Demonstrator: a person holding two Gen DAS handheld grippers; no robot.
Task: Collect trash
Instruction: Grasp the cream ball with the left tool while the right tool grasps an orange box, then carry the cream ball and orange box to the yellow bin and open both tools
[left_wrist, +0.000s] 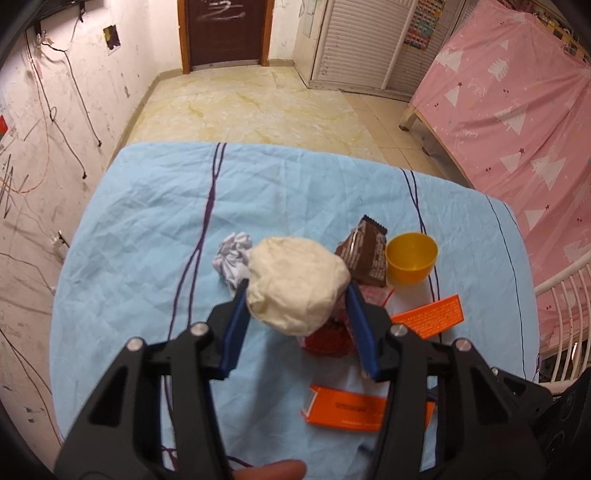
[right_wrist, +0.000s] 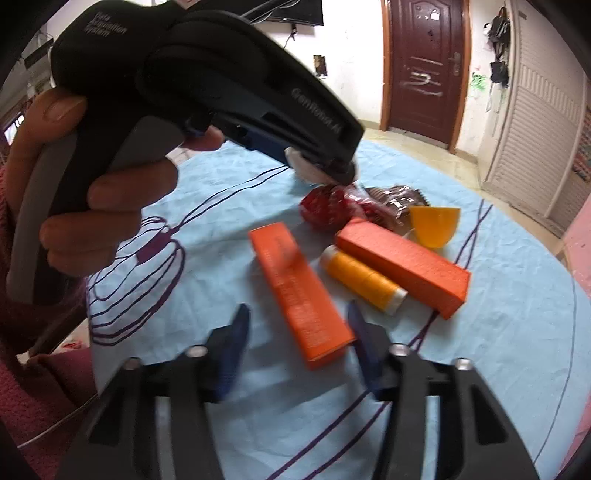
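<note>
Pinching a crumpled cream-white wad (left_wrist: 297, 284) between its blue pads, the left hand-held gripper (left_wrist: 295, 295) holds it raised over the desk (left_wrist: 140, 221), which is covered by a light blue cloth with purple line drawings. The wad fills the gap between the two fingers and bulges past their tips. In the right wrist view the same tool shows from the side, gripped by a person's hand (right_wrist: 92, 177) in a dark red sleeve, with a bit of the white wad visible at its nose.

Beyond the wad on the cloth lie a crumpled white paper ball (left_wrist: 232, 258), a brown snack wrapper (left_wrist: 364, 254) and a yellow plastic cup (left_wrist: 410, 258) standing upright just beside the wrapper. A red mesh-like packet (left_wrist: 328, 341) lies below the wad, near the right finger.

The right hand-held gripper (right_wrist: 295, 321) has its jaws partly apart on either side of the near end of an orange carton (right_wrist: 299, 291) that lies flat on the cloth; the fingers are blurred, and whether the pads press on the carton cannot be told. A second orange carton (right_wrist: 402, 269) lies further right, with a spool of yellow thread (right_wrist: 364, 278) between the two, touching the second one.
</note>
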